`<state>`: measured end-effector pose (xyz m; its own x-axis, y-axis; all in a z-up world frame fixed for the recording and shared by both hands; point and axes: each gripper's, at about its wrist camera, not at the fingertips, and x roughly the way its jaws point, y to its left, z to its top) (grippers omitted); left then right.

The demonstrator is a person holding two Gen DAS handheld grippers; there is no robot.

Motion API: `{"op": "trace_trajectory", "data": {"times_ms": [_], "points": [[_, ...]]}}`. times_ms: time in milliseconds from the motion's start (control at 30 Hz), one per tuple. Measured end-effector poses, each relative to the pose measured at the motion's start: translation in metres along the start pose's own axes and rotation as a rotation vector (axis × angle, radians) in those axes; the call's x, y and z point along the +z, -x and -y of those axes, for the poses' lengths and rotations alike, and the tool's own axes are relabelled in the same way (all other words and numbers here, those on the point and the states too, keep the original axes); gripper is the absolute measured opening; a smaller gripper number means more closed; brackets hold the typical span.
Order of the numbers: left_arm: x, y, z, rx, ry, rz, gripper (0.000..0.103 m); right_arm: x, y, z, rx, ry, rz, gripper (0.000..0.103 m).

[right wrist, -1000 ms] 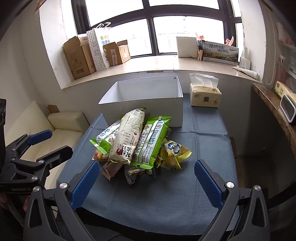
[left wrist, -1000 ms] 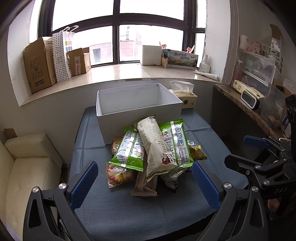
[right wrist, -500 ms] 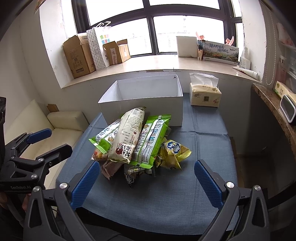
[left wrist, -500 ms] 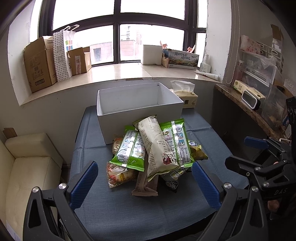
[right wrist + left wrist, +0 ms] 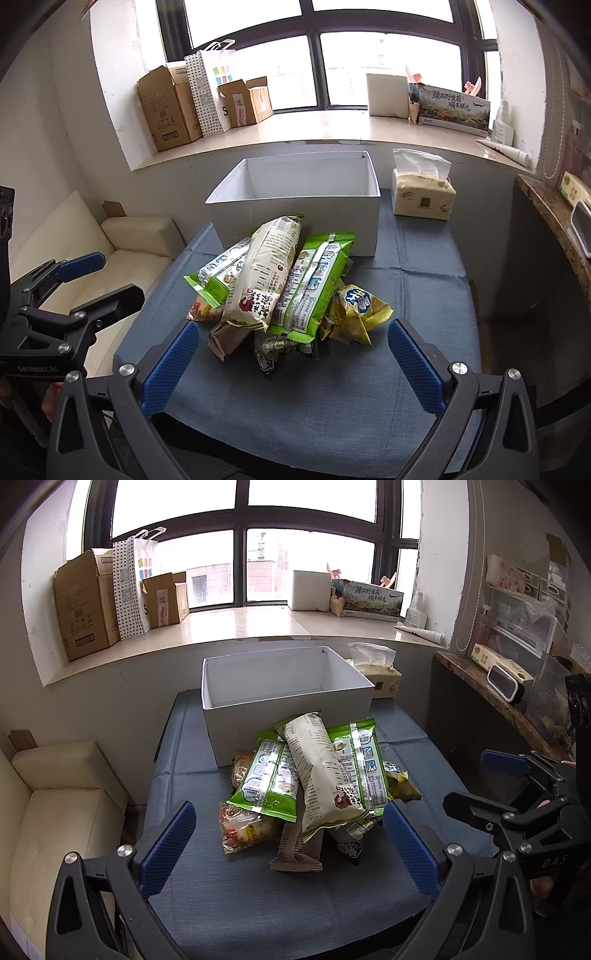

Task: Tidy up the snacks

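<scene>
On the blue cloth-covered worktop (image 5: 229,897), an open white rectangular cardboard box (image 5: 284,716) stands toward the window side, and the heap of snack packets lies just in front of it, touching its front wall. Topmost in the heap is a long cream-coloured packet (image 5: 323,771), flanked by two green foil packets, one to its left (image 5: 267,779) and one to its right (image 5: 362,760); a yellow crinkled bag (image 5: 354,310) and a brown wrapper (image 5: 297,851) poke out beneath. A beige tissue pack (image 5: 423,195) sits beside the box. The left gripper (image 5: 288,843) and the right gripper (image 5: 291,360) both hover near the heap, jaws spread wide, holding nothing.
</scene>
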<state>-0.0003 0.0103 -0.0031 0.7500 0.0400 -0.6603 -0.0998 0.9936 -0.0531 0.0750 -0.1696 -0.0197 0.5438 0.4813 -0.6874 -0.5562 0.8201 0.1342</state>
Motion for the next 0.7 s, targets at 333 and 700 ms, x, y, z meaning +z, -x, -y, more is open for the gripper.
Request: {"op": "trace_trajectory", "data": {"times_ms": [333, 700], "points": [[-0.004, -0.001, -0.031, 0.048, 0.081, 0.017, 0.103, 0.037, -0.075, -0.016, 0.059, 0.098, -0.054, 0.103], [-0.013, -0.008, -0.049, 0.063, 0.124, 0.021, 0.103, 0.051, -0.17, -0.025, 0.113, 0.037, -0.204, 0.097]]}}
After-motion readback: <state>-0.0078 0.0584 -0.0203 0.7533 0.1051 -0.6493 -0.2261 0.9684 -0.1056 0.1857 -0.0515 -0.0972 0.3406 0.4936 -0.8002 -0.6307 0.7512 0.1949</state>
